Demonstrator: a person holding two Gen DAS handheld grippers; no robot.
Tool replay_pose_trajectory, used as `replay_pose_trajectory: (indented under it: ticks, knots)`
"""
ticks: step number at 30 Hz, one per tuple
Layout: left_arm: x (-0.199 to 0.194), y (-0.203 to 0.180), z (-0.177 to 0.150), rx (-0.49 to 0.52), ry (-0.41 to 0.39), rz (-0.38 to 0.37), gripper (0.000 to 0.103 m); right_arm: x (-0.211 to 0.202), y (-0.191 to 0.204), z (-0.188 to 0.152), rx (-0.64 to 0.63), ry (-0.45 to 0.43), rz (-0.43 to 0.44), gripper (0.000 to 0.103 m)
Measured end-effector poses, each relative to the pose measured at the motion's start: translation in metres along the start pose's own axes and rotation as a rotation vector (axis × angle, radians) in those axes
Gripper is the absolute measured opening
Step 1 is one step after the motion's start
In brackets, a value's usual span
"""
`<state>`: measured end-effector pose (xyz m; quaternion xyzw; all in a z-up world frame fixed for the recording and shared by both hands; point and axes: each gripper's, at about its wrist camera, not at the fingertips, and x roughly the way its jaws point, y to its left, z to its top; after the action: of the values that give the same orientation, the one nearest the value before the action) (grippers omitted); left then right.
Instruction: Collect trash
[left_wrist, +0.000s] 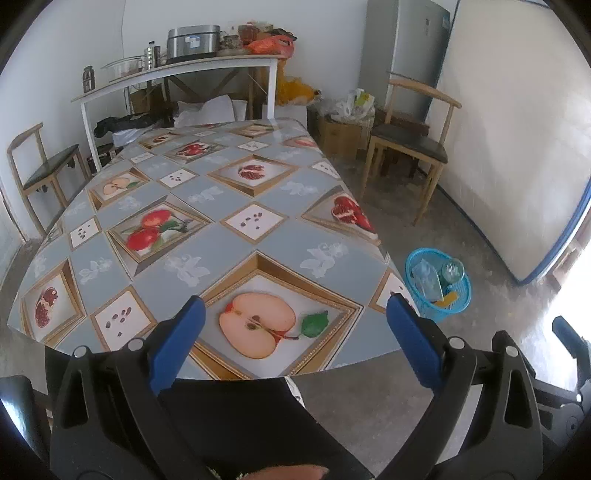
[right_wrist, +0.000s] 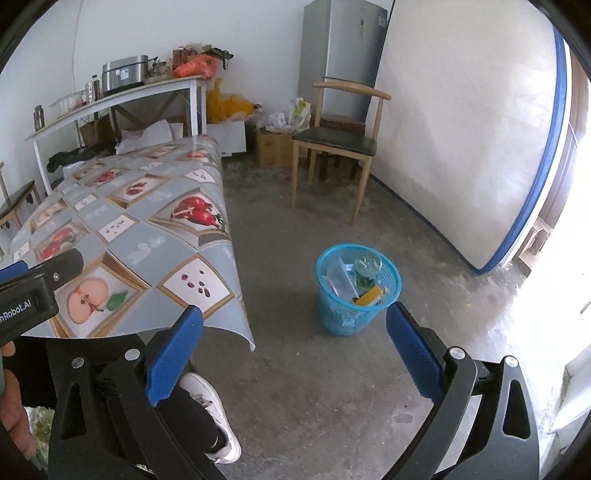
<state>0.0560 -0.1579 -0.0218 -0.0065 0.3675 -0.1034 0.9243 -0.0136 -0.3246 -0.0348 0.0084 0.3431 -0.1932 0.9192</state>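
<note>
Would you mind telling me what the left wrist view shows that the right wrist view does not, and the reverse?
Only the left wrist view shows the table's far left side, where a second wooden chair stands beside the fruit-patterned tablecloth.

Only the right wrist view shows the person's white shoe on the floor and the cloth's corner hanging off the table.

Both show the blue basket on the floor already holding trash, the wooden chair by the wall, and an open, empty claw: left claw, right claw.
</note>
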Motion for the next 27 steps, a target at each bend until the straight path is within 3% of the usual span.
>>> replay_pose_trajectory:
  ticks: [16,27]
  knots:
    - [0.016,-0.019,-0.011,0.079,0.101,0.001,0.094,0.01,-0.014,-0.003,0.045,0.019,-0.029,0.097]
    - [0.013,-0.016,-0.011,0.063,0.094,0.018,0.094,0.014,-0.021,-0.004,0.059,0.025,-0.034,0.097]
